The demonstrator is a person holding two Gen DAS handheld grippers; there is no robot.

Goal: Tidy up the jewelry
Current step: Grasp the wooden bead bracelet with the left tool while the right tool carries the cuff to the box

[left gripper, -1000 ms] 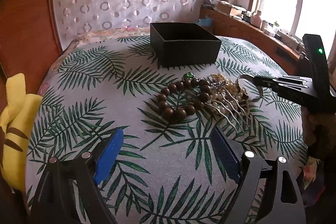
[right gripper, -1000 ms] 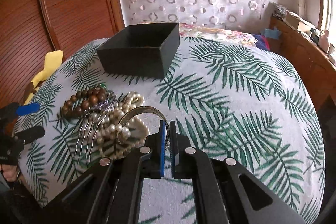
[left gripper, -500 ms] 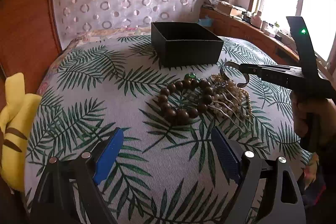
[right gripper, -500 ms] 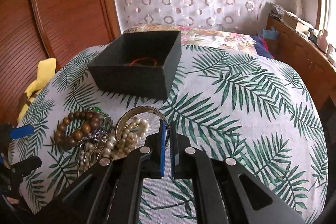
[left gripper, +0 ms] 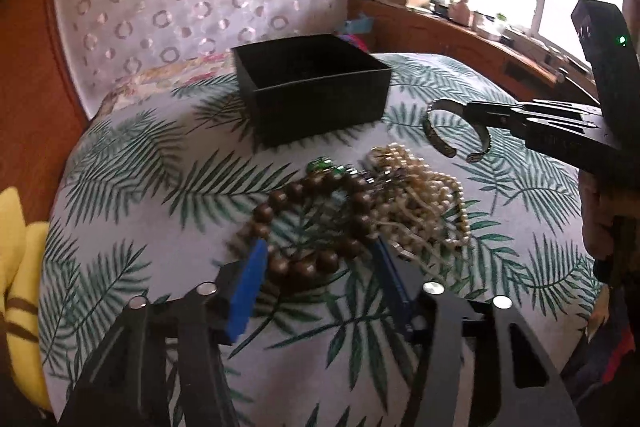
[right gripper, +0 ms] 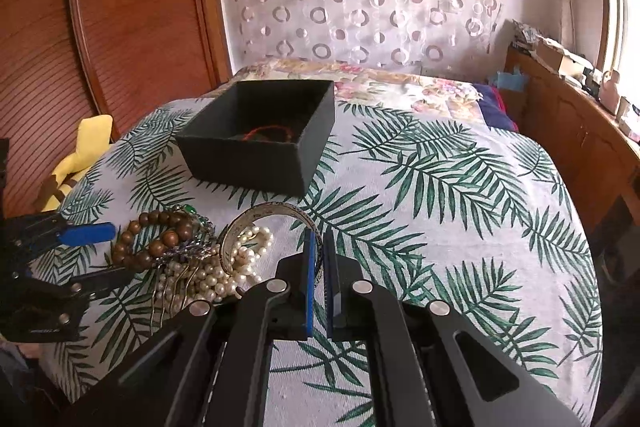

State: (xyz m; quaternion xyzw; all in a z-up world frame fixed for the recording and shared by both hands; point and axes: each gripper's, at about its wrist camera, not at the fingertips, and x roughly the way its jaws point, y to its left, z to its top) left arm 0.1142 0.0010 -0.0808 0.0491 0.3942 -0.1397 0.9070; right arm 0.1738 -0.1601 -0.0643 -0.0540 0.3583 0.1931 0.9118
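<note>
A brown wooden bead bracelet [left gripper: 304, 227] lies on the palm-leaf bedspread [left gripper: 160, 187] and touches a heap of pearls [left gripper: 424, 195]. My left gripper [left gripper: 320, 267] straddles the near arc of the bracelet. Its jaws are closing, and the blue pads [left gripper: 248, 279] sit just beside the beads, not clearly pressing. My right gripper [right gripper: 320, 259] is shut on a silver cuff bangle [right gripper: 256, 219] and holds it in the air above the pearls [right gripper: 224, 275]. The open black box [right gripper: 260, 155] behind holds a red cord bracelet [right gripper: 268, 133].
A metal hair comb [right gripper: 172, 287] and a green stone piece [right gripper: 188, 209] lie in the pile. A yellow plush [left gripper: 20, 267] rests at the bed's left edge by the wooden panel [right gripper: 140, 27]. A cluttered wooden ledge [left gripper: 460, 27] runs under the window on the right.
My left gripper moved forward over the bead bracelet and its jaws narrowed around it. The right gripper lifted the silver bangle off the pile, closer to the box.
</note>
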